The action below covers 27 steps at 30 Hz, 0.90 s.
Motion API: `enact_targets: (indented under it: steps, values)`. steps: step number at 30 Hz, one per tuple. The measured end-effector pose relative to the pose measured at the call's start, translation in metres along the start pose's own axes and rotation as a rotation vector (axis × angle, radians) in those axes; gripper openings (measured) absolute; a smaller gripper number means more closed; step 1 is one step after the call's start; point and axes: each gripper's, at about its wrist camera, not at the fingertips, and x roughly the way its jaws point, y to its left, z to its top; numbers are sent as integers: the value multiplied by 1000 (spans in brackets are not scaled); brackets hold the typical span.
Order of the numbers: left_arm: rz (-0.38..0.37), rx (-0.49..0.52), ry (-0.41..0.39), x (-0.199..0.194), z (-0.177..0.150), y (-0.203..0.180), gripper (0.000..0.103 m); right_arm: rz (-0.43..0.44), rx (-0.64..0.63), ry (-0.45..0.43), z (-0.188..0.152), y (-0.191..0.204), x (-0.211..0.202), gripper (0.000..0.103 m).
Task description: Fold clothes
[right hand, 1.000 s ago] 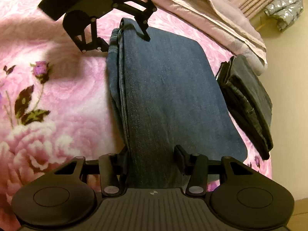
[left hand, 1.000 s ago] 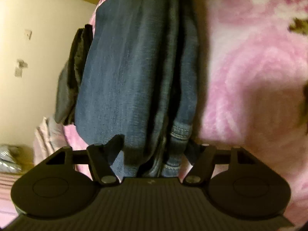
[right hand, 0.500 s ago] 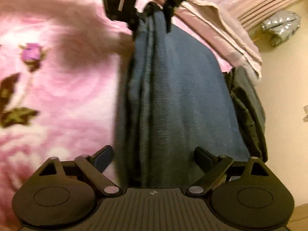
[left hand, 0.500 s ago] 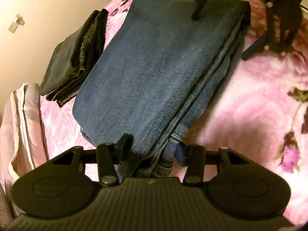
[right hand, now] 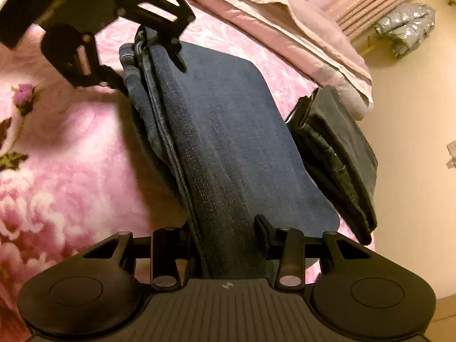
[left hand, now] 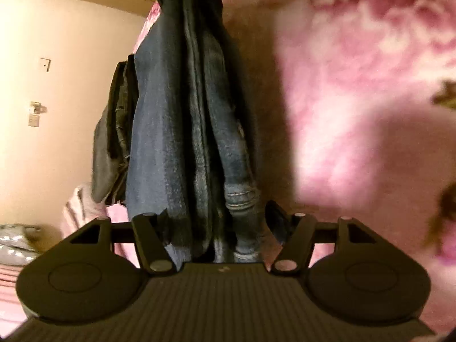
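Note:
Folded blue jeans (right hand: 228,142) lie on a pink floral blanket (right hand: 71,171). My right gripper (right hand: 222,233) is shut on the near end of the jeans. My left gripper (left hand: 219,222) holds the far end, hem side (left hand: 239,196), with its fingers spread around the thick fold; it shows in the right wrist view (right hand: 154,42) at the top. In the left wrist view the jeans (left hand: 182,128) run away from the camera in stacked layers, blurred.
A folded dark grey garment (right hand: 339,154) lies just right of the jeans at the bed's edge. Pale pink bedding (right hand: 285,28) is piled at the back. A cream wall (left hand: 57,114) and a silver bag (right hand: 407,25) lie beyond the bed.
My right gripper has closed from open onto the jeans' near end. The left gripper's view has tilted down and its fingers have spread a little. The jeans have shifted slightly.

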Motion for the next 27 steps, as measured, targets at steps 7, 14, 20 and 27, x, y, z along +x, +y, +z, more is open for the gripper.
enact_targets:
  steps: [7, 14, 20, 27]
  values:
    - [-107, -199, 27, -8, 2, 44, 35, 17, -20, -16, -9, 6, 1, 58]
    - [-226, -399, 33, -12, 1, 90, 32, 9, -98, -32, -30, 24, 20, 70]
    - [-239, -396, 64, -21, 14, 91, 32, 24, -136, -13, -37, 4, 22, 48]
    - [-267, -463, 54, -66, 26, 109, 30, 55, -118, 8, -29, -30, -36, 43]
